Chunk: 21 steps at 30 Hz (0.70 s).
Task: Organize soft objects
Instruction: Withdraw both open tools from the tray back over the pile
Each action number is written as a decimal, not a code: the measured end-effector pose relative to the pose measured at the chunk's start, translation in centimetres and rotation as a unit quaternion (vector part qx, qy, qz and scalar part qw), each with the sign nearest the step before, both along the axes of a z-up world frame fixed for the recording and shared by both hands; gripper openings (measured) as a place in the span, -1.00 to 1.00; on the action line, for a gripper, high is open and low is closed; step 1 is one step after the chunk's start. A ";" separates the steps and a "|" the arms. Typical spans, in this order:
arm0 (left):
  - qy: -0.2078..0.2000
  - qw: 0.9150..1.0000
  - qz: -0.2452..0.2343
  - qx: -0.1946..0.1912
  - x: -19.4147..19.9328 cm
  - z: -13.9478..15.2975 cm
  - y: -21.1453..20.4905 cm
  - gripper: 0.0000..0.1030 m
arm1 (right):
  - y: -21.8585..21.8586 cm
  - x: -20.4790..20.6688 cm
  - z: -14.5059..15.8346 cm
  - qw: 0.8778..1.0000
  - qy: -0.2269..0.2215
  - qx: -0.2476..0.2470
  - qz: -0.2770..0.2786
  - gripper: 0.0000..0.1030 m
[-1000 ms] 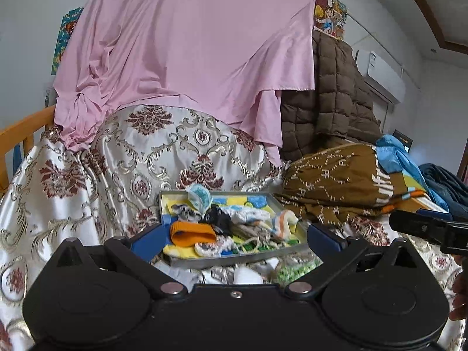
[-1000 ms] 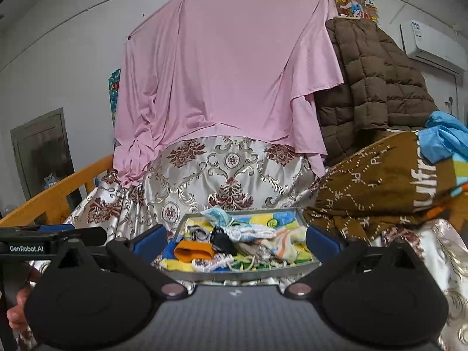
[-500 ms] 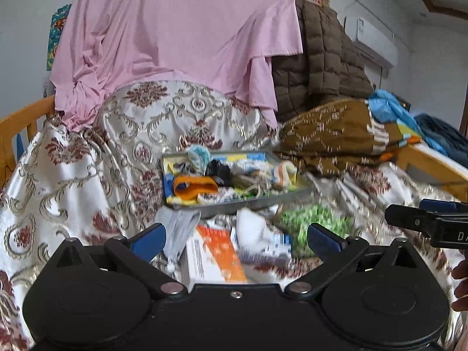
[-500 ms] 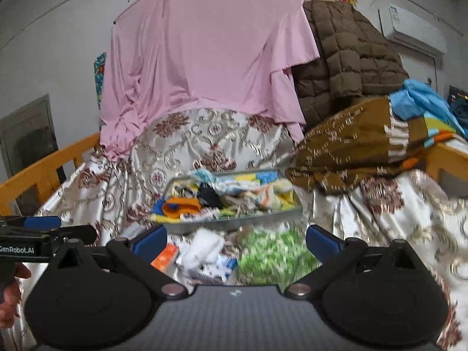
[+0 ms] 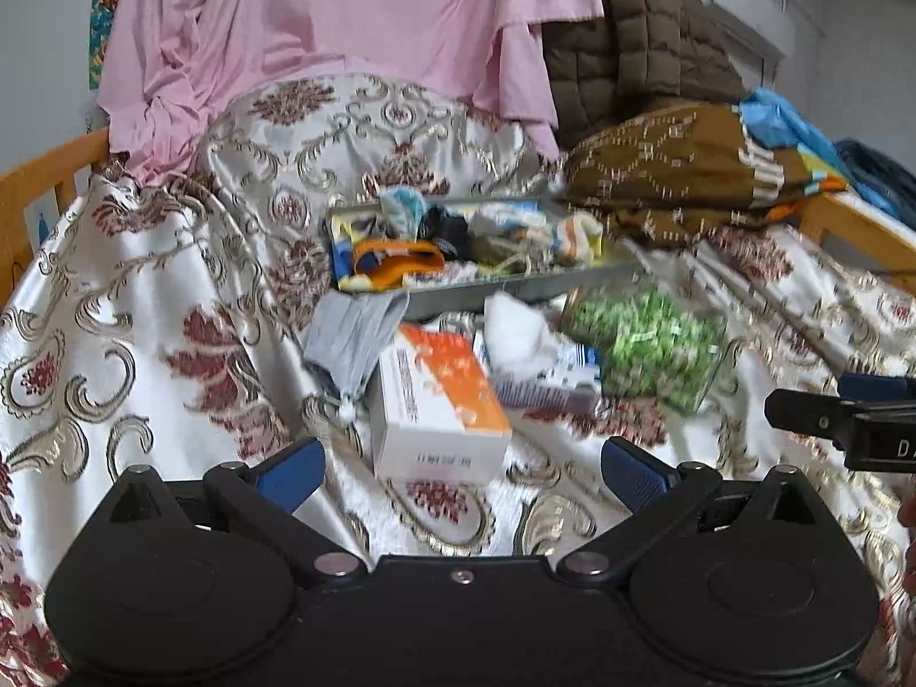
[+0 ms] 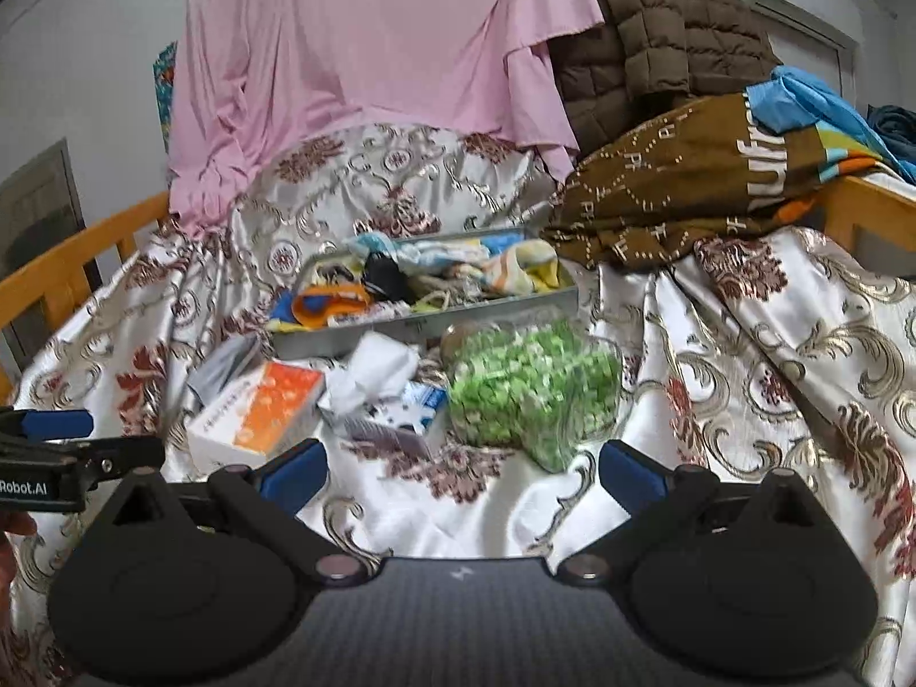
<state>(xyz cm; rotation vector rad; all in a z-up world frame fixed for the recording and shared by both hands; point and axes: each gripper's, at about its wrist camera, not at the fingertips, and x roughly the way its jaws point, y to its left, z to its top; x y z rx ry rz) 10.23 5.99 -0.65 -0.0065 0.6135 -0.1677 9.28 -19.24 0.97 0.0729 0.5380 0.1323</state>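
A grey metal tray (image 5: 515,289) (image 6: 423,326) on the patterned bedspread holds several small soft items, among them an orange band (image 5: 401,266) (image 6: 329,303). In front of it lie a grey cloth (image 5: 358,332), an orange-and-white box (image 5: 438,401) (image 6: 260,409), white wadding (image 5: 515,332) (image 6: 378,369) and a clear bag of green pieces (image 5: 647,338) (image 6: 532,392). My left gripper (image 5: 461,472) is open and empty, just short of the box. My right gripper (image 6: 461,472) is open and empty, just short of the green bag.
A pink sheet (image 5: 343,28) hangs at the back. A brown quilted jacket (image 6: 647,28) and a brown patterned blanket (image 6: 687,189) pile at the right. Wooden bed rails (image 6: 74,263) run along both sides. A blue-and-white packet (image 6: 423,401) lies by the wadding.
Both grippers have tilted downward. The tray has slid up in both views and the box, wadding, grey cloth and green bag in front of it have come into view. Both stay open.
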 end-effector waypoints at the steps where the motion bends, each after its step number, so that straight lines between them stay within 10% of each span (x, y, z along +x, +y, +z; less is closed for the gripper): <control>1: 0.003 1.000 -0.001 0.003 0.1 -0.1 -0.1 0.99 | 0.0 0.0 -0.3 1.000 0.005 0.000 0.001 1.00; 21: 0.036 0.999 0.007 0.032 1.0 -1.3 -0.7 0.99 | 0.7 0.7 -2.8 0.999 0.036 -0.014 0.032 1.00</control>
